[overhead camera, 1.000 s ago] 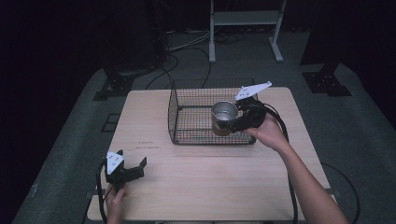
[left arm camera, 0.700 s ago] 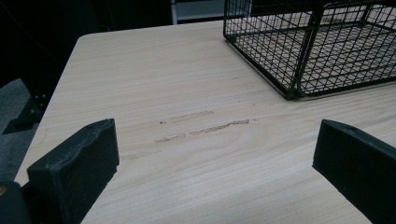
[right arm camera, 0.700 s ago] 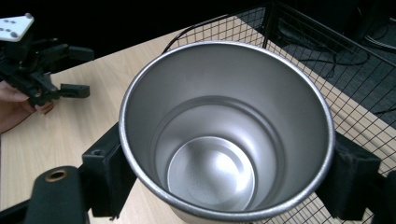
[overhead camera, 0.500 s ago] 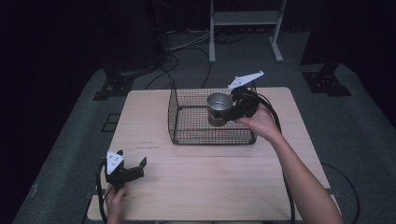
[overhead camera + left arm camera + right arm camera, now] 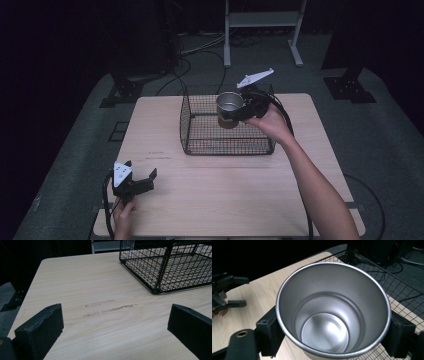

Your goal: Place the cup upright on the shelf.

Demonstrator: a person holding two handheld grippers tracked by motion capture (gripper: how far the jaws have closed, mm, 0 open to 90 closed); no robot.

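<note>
My right gripper (image 5: 239,111) squeezes the shiny cup (image 5: 229,106) and holds it up over the wire basket (image 5: 200,145), ready to drop in. My left gripper (image 5: 135,184) rests wide open on the table (image 5: 225,195).

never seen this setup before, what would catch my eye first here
The shiny metal cup, upright and empty, clamped by the right claw above the black wire basket at the far middle of the wooden table. Next, the left claw, open and holding nothing, low at the table's near left corner.
</note>
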